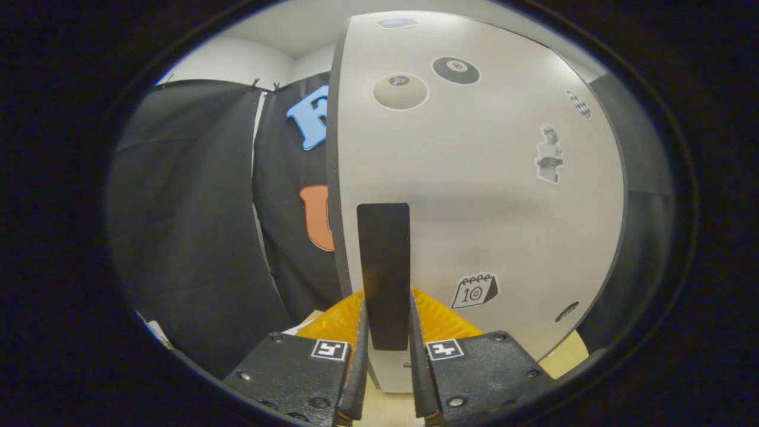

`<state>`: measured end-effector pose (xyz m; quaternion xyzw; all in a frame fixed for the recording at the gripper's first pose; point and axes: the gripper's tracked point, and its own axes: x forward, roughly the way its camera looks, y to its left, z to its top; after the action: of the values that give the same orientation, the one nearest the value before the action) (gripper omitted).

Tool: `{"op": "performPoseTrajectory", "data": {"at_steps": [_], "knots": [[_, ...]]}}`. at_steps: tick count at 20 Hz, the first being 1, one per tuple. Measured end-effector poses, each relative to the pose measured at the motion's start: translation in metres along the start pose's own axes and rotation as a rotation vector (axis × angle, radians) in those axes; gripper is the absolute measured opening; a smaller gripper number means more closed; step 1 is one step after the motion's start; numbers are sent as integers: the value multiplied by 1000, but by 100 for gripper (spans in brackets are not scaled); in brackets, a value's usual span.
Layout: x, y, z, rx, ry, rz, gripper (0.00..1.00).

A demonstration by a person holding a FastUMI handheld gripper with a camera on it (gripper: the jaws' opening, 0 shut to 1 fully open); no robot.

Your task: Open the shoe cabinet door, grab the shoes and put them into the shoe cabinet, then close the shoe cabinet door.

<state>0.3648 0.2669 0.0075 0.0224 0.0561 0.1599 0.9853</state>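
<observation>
Tool (385,350) closed on the flat black rectangular handle (383,267) of the white shoe cabinet door (474,196), both fingers (358,367) pressed against the handle's lower sides, one on each flank. Handle upright, mounted near the door's left edge, its upper part rising clear above the fingertips. Door panel smooth, pale and matte, seen close up just beyond the fingers, with a dark edge strip (333,178) running down its left side. Stickers noted on the door face: round cream ball sticker (401,91) and round black eight-ball sticker (455,70) near the top, small chequered oval sticker (579,104) toward the upper right, grey figure sticker (549,154) at right, black-and-white calendar sticker (475,290) low down just right of the handle, small dark oval sticker (567,311) at lower right. Ribbed orange-yellow surface (442,320) visible immediately behind the fingers on both sides of the handle; identity cannot be told. Black square-pattern marker tags (329,349) fixed on the tool body at the base of each finger. Pale wooden tabletop (388,409) seen between the fingers and below the door's bottom edge. Black cloth booth wall (190,225) hanging left of the door, with white room wall (231,59) above it. Whether the door stands fully shut or slightly ajar cannot be told.
</observation>
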Motion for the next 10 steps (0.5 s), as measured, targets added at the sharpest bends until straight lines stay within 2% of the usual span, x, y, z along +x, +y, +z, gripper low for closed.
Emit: {"op": "performPoseTrajectory", "data": {"at_steps": [8, 10], "knots": [[-57, -13, -9, 14, 11, 67, 32], [-77, -22, -11, 15, 12, 58, 30]]}}
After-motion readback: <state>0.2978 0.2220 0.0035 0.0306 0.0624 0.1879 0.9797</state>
